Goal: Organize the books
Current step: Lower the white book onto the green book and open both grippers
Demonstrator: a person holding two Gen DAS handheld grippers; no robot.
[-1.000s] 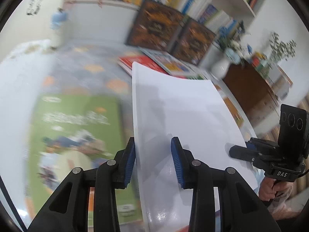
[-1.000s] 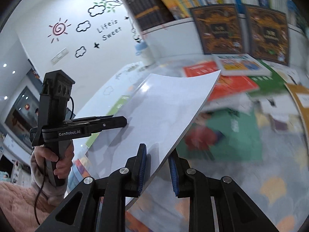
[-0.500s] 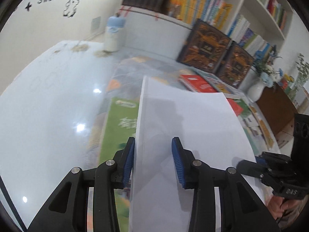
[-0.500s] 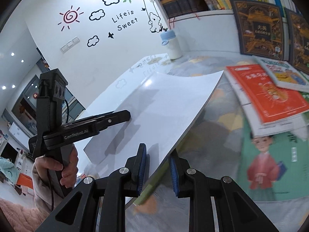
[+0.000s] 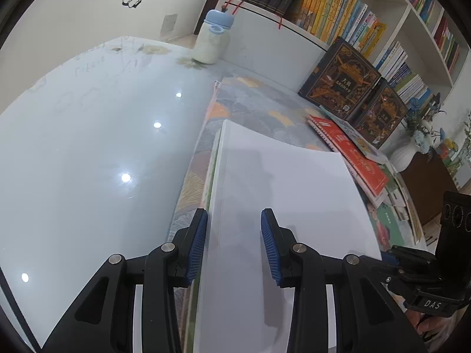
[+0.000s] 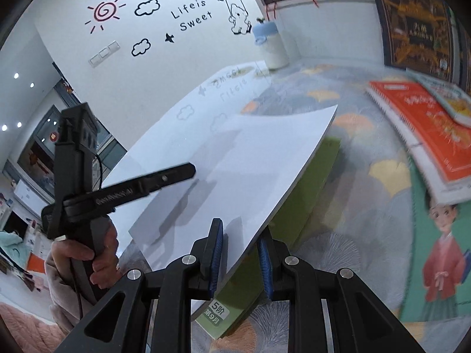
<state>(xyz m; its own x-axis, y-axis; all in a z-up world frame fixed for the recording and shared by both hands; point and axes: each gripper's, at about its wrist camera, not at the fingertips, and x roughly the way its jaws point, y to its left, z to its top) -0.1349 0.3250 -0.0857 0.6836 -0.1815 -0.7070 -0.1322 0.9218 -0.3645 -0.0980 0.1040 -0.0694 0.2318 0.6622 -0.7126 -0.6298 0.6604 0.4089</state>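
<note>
1. Both grippers, left [image 5: 234, 247] and right [image 6: 240, 260], clamp a white-backed book [image 5: 282, 194], tilted above a green book [image 6: 312, 182].
2. Its long axis points toward the bookshelf [image 5: 353, 23].
3. A patterned mat [image 6: 353, 153] covers the glossy table [image 5: 88, 147].

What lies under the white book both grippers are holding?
Under the white book lies a green book on the patterned mat. Only its edge and label corner show; its cover is hidden.
</note>
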